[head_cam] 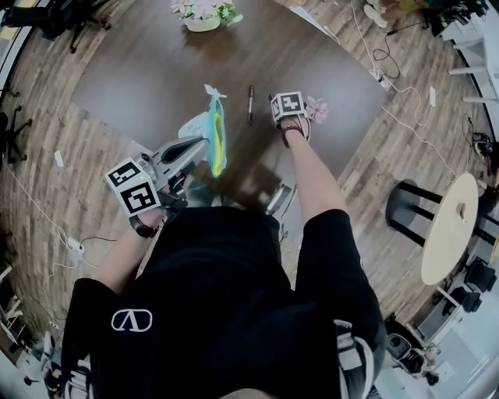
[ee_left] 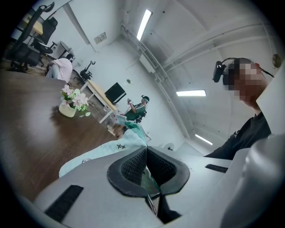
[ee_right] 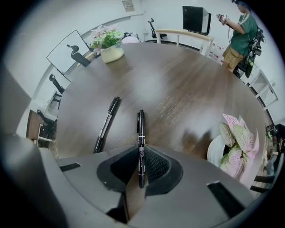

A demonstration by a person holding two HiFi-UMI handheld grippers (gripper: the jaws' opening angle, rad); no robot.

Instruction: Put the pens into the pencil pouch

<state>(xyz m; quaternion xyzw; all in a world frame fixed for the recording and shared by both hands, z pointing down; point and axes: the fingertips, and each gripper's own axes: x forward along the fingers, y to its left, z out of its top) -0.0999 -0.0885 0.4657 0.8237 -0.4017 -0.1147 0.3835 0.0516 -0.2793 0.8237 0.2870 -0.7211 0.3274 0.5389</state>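
A mint-green pencil pouch (head_cam: 204, 128) is held up over the dark wooden table (head_cam: 156, 62), its yellow-green inside showing. My left gripper (ee_left: 146, 153) is shut on the pouch's edge (ee_left: 111, 149), with fabric pinched between the pads. My right gripper (ee_right: 140, 156) points down at the table and is shut on a black pen (ee_right: 140, 133), which sticks out forward from between the pads. Its marker cube (head_cam: 287, 104) shows in the head view, hiding the jaws there. A second black pen (ee_right: 107, 124) lies on the table to the left, also seen in the head view (head_cam: 250, 104).
A white pot with pink-veined leaves (ee_right: 236, 138) stands close to the right of my right gripper. A flower pot (head_cam: 204, 15) sits at the table's far edge. A round stool (head_cam: 452, 226) and cables are on the floor to the right. A person (ee_right: 240, 31) stands beyond the table.
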